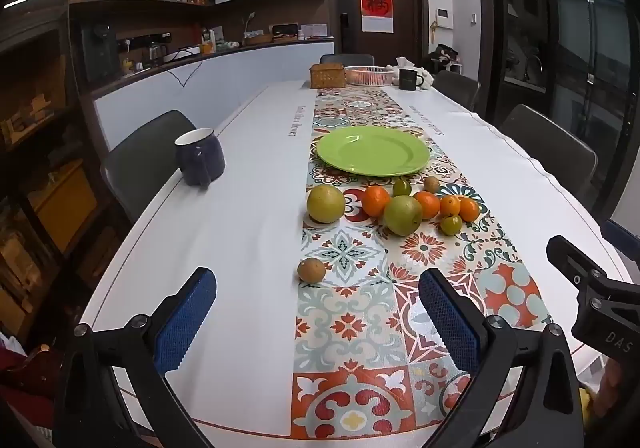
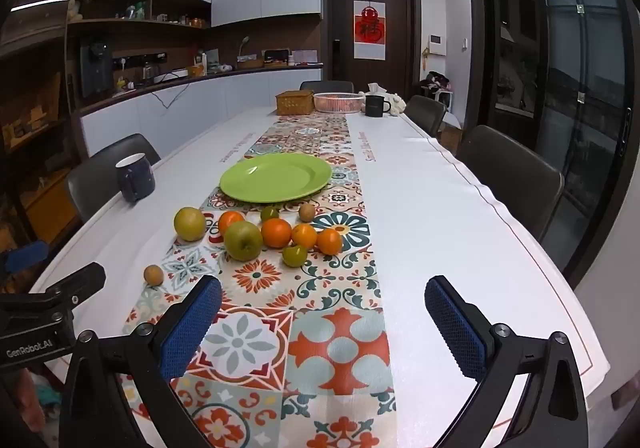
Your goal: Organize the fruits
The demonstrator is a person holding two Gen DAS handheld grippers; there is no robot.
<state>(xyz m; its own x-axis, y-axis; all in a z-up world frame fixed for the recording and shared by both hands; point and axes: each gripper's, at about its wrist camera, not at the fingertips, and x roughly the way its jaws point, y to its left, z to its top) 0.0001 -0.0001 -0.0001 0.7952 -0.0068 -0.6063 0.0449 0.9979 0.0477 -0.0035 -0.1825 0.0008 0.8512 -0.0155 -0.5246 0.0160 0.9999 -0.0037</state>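
A: Both tools spread wide, nothing between the pads: left gripper (image 1: pixel 316 322), right gripper (image 2: pixel 322 328). Fruits (image 2: pixel 256 236) lie loose on the patterned runner (image 2: pixel 340 352), just before the green plate (image 2: pixel 276 177).

B: Round, smooth skins will likely roll. Close gently across the middle, nearest brown fruit (image 1: pixel 311 270) first.

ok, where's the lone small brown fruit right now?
The small brown fruit sits alone at the patterned runner's left edge, nearer the camera than the fruit cluster, ahead of the open left tongs.
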